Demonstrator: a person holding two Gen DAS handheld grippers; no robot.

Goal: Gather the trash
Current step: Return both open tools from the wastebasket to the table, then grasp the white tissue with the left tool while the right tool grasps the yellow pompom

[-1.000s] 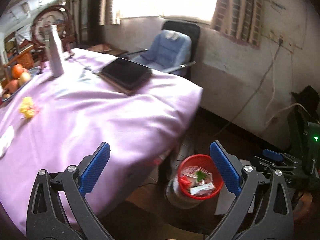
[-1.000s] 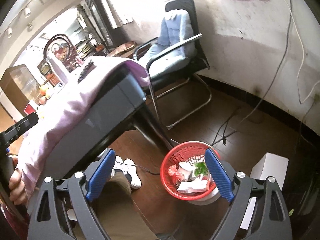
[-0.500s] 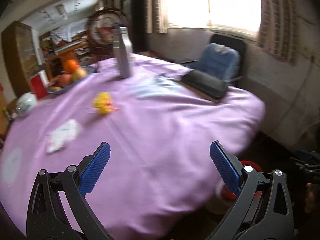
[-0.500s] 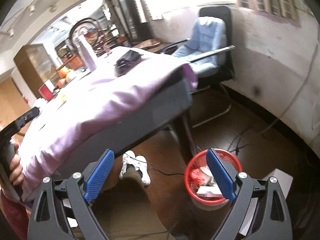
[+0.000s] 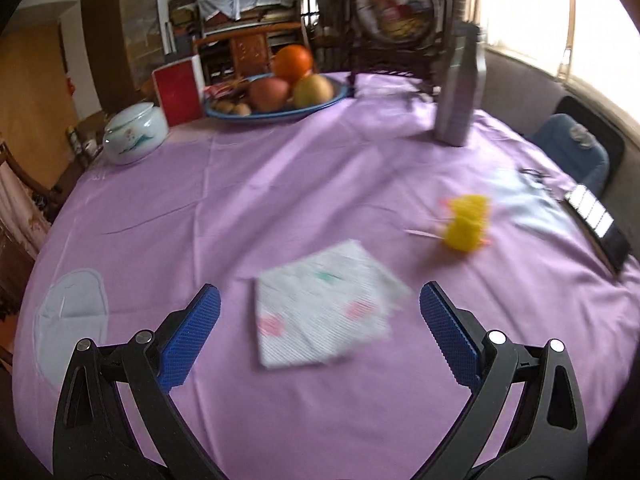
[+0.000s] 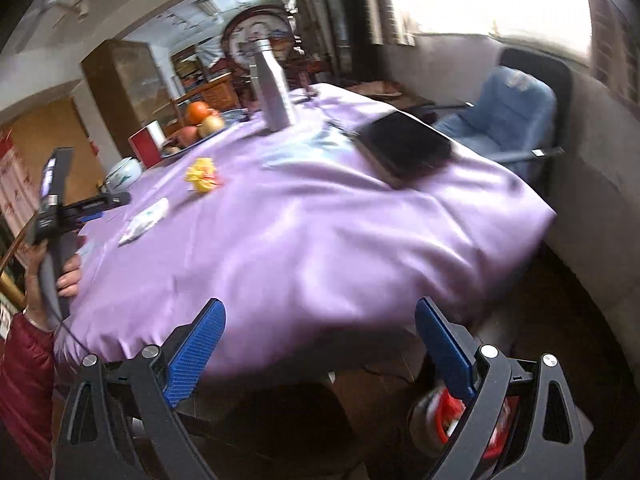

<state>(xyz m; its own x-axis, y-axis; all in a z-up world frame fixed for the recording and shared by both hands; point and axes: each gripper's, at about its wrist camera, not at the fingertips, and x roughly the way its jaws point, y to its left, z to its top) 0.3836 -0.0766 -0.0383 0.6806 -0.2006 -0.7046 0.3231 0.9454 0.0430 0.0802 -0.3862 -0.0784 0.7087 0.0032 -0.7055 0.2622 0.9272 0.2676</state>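
Observation:
A white paper napkin point(image 5: 326, 304) with pink and green marks lies flat on the purple tablecloth point(image 5: 280, 192), just beyond and between the blue pads of my open left gripper point(image 5: 320, 320). A crumpled yellow wrapper point(image 5: 466, 222) lies further right. In the right wrist view the same napkin point(image 6: 146, 220) and yellow wrapper point(image 6: 202, 176) sit on the table's left half. My right gripper point(image 6: 320, 338) hangs open and empty off the table's near edge. The red trash basket point(image 6: 454, 416) shows on the floor behind the right finger, mostly hidden.
A silver bottle point(image 5: 460, 84), a blue fruit plate point(image 5: 276, 100), a red box point(image 5: 178, 92), a white lidded jar point(image 5: 134, 134) and a black tablet point(image 6: 404, 146) stand on the table. A blue-cushioned chair point(image 6: 508, 116) stands by the wall. A hand point(image 6: 66, 276) holds the left gripper.
Both grippers rose from the floor-level basket and swung left toward the tabletop. The left gripper now hovers close to the napkin; the basket has dropped to the right view's bottom corner.

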